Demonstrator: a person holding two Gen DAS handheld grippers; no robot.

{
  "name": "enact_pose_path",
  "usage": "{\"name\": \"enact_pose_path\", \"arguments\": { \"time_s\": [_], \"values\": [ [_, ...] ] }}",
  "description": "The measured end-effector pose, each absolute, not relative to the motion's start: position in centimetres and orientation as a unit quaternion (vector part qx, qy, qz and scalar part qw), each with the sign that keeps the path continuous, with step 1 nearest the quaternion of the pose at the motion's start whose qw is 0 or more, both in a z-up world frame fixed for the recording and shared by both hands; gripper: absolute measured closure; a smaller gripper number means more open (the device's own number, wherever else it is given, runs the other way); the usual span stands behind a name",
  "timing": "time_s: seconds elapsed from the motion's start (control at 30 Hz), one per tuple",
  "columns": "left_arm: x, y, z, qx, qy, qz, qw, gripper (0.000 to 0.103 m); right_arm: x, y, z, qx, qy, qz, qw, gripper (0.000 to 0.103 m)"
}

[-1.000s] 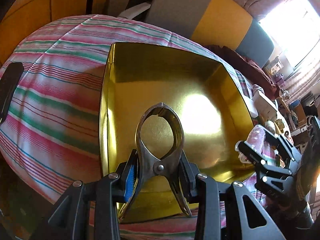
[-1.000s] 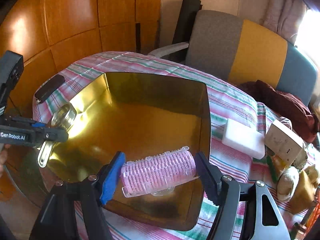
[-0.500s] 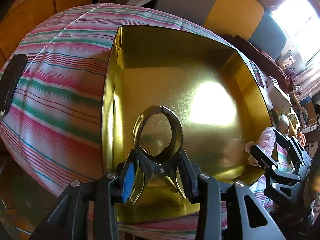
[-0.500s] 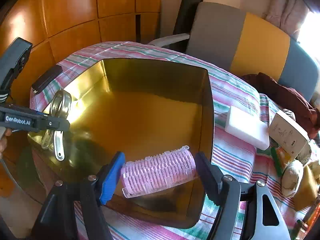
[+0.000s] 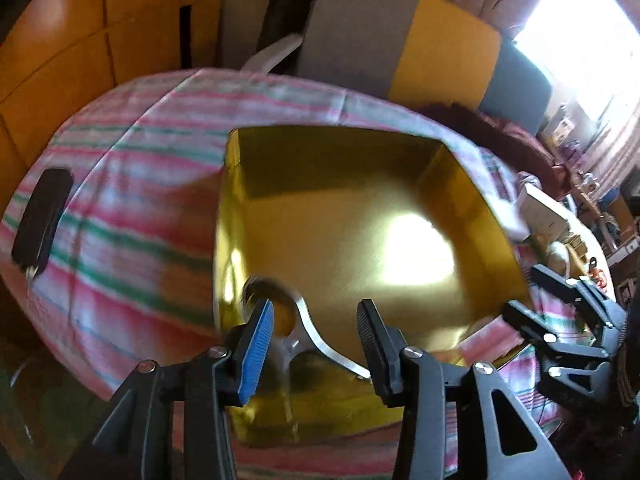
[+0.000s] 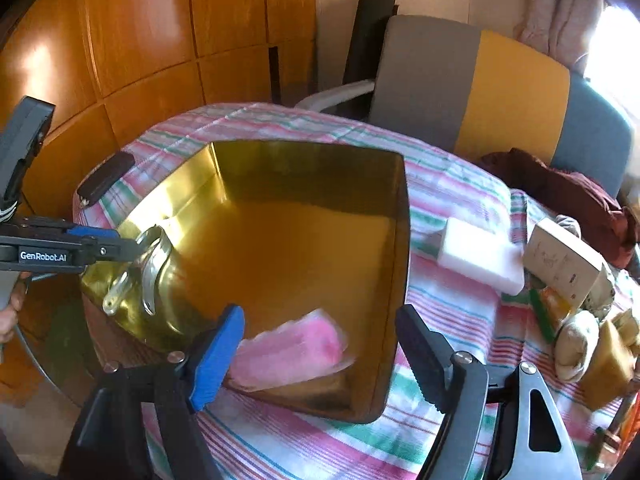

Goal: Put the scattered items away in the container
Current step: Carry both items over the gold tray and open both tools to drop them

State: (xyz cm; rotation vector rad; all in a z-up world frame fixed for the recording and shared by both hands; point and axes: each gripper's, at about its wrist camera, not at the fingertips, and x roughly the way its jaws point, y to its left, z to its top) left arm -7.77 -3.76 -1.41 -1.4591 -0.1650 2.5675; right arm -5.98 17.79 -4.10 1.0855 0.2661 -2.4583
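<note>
Striped cloth covers the bench [image 6: 448, 184] on which the gold tin [image 6: 403, 240], our landmark, stands. Inside its near-left corner the metal clamp [image 5: 304, 328] is dropping blurred, free of the left claw [image 5: 316, 330], whose jaws have just been opening and stand apart with the clamp loose between them. Inside the tin's near wall the pink hair roller [image 6: 288, 354] falls likewise, blurred; the right claw [image 6: 320, 354] has just been opening too, its pads clear of the roller. To finish well, we judge both claws should lift straight up over the tin, avoiding its rim. Right of the tin wait a white sponge [image 6: 480, 256] and a small carton [image 6: 560, 264]; left of it lies a black case [image 6: 105, 178].
</note>
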Motion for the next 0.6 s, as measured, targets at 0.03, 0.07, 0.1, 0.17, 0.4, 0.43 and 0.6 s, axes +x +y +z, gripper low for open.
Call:
{"name": "enact_pose_path", "arguments": {
  "time_s": [0.03, 0.07, 0.1, 0.17, 0.4, 0.43, 0.6],
  "values": [
    [-8.2, -3.3, -1.4, -0.490, -0.056, 0.865, 0.094, 0.059, -6.2, 17.6, -4.0, 0.391, 0.098, -0.888, 0.222, 0.035],
    [-8.7, -3.0, -1.7, -0.492, -0.055, 0.863, 0.096, 0.059, -6.4, 17.3, -3.9, 0.392, 0.102, -0.886, 0.227, 0.038],
    [-9.1, -2.8, -2.1, -0.496, -0.055, 0.862, 0.096, 0.060, -6.6, 16.9, -3.9, 0.393, 0.104, -0.883, 0.232, 0.043],
    [-9.7, -2.7, -3.0, -0.508, -0.059, 0.854, 0.094, 0.062, -7.2, 16.2, -4.1, 0.400, 0.104, -0.877, 0.244, 0.051],
    [-8.8, -3.1, -5.5, -0.539, -0.064, 0.835, 0.089, 0.064, -7.7, 14.4, -6.2, 0.433, 0.147, -0.845, 0.279, 0.072],
    [-8.7, -3.2, -5.6, -0.539, -0.067, 0.835, 0.091, 0.065, -7.3, 14.5, -6.3, 0.429, 0.160, -0.845, 0.277, 0.073],
    [-8.3, -3.5, -5.9, -0.547, -0.078, 0.828, 0.097, 0.064, -6.2, 16.7, -6.1, 0.421, 0.209, -0.845, 0.254, 0.074]
  ]
}}
